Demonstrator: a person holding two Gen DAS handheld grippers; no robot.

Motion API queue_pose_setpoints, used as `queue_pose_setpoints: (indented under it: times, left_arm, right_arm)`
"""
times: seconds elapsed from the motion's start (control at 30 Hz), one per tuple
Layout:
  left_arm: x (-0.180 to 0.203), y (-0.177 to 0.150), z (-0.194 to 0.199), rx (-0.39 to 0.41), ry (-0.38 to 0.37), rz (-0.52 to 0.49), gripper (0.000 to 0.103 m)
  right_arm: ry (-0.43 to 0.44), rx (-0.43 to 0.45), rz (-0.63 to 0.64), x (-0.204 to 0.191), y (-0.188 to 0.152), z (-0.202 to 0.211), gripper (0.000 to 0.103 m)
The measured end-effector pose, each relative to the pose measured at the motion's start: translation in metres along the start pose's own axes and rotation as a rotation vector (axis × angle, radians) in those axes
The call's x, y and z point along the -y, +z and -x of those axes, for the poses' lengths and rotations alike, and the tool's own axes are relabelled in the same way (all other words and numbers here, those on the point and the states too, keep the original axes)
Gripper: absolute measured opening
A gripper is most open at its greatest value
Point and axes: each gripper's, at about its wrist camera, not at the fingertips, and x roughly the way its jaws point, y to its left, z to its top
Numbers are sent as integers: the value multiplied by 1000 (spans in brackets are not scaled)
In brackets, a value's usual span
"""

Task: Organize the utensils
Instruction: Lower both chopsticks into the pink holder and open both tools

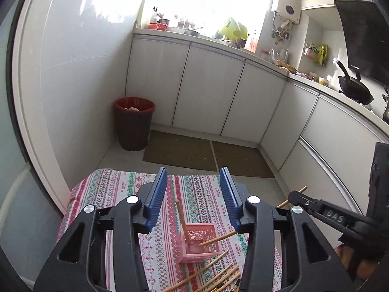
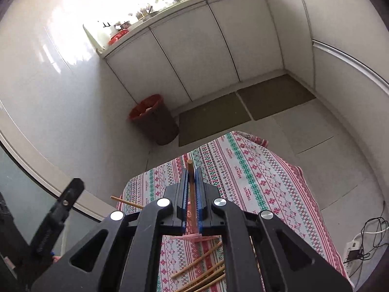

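Observation:
A pink slotted basket (image 1: 199, 244) stands on the patterned tablecloth (image 1: 116, 189). One wooden chopstick (image 1: 180, 215) stands in it, another (image 1: 217, 238) leans over its rim. Several loose chopsticks (image 1: 214, 272) lie on the cloth in front of it, also in the right wrist view (image 2: 201, 267). My left gripper (image 1: 194, 177) is open and empty above the basket. My right gripper (image 2: 192, 174) is shut on a chopstick (image 2: 190, 170), held upright over the basket rim (image 2: 192, 237). The right gripper shows at the left wrist view's right edge (image 1: 316, 209).
A red-lined bin (image 1: 134, 123) stands on the floor by the wall. Two floor mats (image 1: 180, 149) lie before the white cabinets (image 1: 209, 90). The counter holds a wok (image 1: 353, 86) and clutter. A power strip (image 2: 352, 250) with cables lies on the floor at right.

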Motion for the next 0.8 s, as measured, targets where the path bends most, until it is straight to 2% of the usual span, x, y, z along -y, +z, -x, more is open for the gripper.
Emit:
queue_pose_setpoints:
  times: [0.1,0.17,0.37,0.57,0.67,0.7,0.8]
  left_arm:
    - [0,0,4,1,12,-8,45]
    - [2,0,7,5,18,-21,45]
    - [16,0,19,18,3,-55,54]
    - [36,-12,24,-11,16,-114,63]
    - [37,-23,25,-46,27,-105,74]
    - [37,-28,24,-59,31,-96,81]
    - [46,-48,16,-167,19,-153,93]
  right_arm:
    - [6,-12,28,-6,-4,-8,12]
    - [-5,-9,33,-7,-7,-9,37]
    - [-64,39,37,0,-8,11,49]
    - [-158,71,67,18,-17,32,73]
    - [-225,98,100,27,-25,43,84]
    - [-242,101,110,30,-27,46,86]
    - [-270,92,108,49,-36,56,93]
